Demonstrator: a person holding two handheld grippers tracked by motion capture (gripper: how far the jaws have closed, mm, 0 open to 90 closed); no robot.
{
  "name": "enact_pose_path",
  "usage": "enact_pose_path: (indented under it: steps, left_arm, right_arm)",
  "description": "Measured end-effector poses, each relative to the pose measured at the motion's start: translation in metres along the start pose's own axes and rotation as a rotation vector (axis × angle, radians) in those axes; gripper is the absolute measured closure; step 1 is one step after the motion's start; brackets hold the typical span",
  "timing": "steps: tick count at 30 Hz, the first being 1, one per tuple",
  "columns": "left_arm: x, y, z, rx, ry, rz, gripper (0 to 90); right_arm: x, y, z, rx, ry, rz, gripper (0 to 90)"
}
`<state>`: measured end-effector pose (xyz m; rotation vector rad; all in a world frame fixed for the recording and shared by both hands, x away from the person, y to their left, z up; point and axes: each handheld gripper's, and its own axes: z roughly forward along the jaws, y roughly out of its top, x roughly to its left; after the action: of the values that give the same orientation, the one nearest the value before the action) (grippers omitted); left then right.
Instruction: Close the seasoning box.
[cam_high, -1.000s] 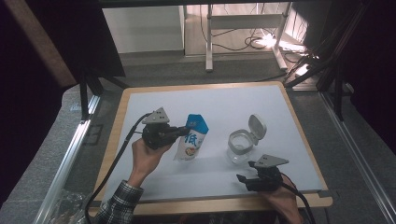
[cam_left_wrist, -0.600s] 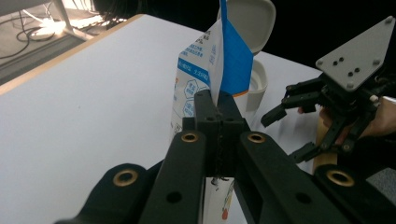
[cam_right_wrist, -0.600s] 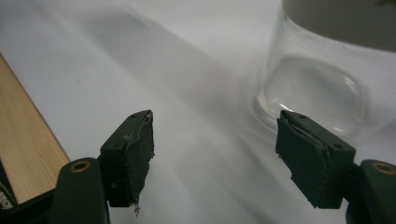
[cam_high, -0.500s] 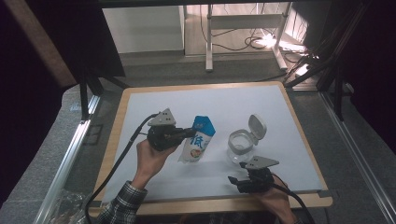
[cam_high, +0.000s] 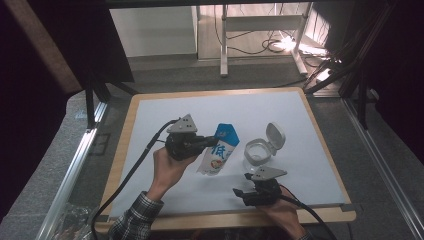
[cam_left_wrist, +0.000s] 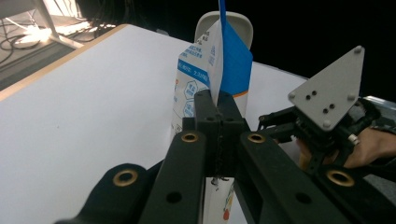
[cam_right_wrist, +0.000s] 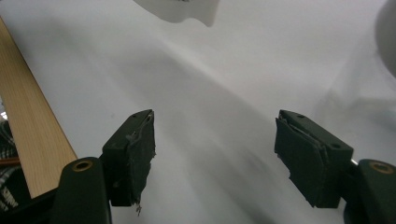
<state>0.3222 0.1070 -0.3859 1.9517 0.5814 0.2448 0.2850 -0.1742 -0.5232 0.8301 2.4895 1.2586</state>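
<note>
Fingers of the left gripper (cam_high: 204, 143) pinch the edge of a blue-and-white pouch (cam_high: 219, 153) mid-table, while the right gripper (cam_right_wrist: 215, 158) hangs wide open near the table (cam_high: 150, 107)'s wooden front edge, over bare white surface. Beside the pouch stands a clear, open-lidded jar (cam_high: 260, 151), its contents indiscernible.

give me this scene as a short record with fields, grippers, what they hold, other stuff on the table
left gripper: shut on the top seam of the blue and white milk pouch, seen in the left gripper view
pouch state: tilted, held at its top, lower end at the white table surface
right gripper: open, jaws wide apart, nothing between them, low above the white surface near the wooden edge
other thing: clear plastic jar with hinged white lid, lid flipped open, standing right of the pouch
contact: jar and pouch apart
</note>
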Motion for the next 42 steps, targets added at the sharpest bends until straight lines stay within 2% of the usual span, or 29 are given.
enact_pose_path:
  steps: [3,15,19,24,32,39,42]
  left_arm:
    - [0.001,0.0,0.001,0.0,0.0,-0.003,90.0]
    - [0.0,0.002,-0.003,-0.014,-0.016,-0.017,90.0]
    - [-0.004,0.005,-0.001,-0.002,-0.012,0.001,90.0]
    - [-0.008,0.01,0.001,0.0,-0.014,0.017,90.0]
    - [-0.008,0.011,0.004,-0.006,-0.039,-0.005,90.0]
    - [-0.011,0.013,0.004,0.006,-0.028,0.007,90.0]
    - [-0.014,0.016,0.004,0.011,-0.023,0.018,90.0]
  right_arm:
    - [0.002,0.002,0.005,-0.007,0.011,0.001,29.7]
    - [0.01,0.011,0.024,-0.016,-0.017,-0.02,34.2]
    - [0.013,0.013,0.028,-0.02,-0.014,-0.011,34.2]
    - [0.017,0.017,0.037,-0.009,-0.031,-0.019,36.4]
    - [0.019,0.025,0.044,-0.039,-0.077,-0.023,40.9]
    - [0.024,0.031,0.053,-0.04,-0.109,-0.057,42.0]
    - [0.024,0.033,0.055,-0.054,-0.107,-0.056,42.0]
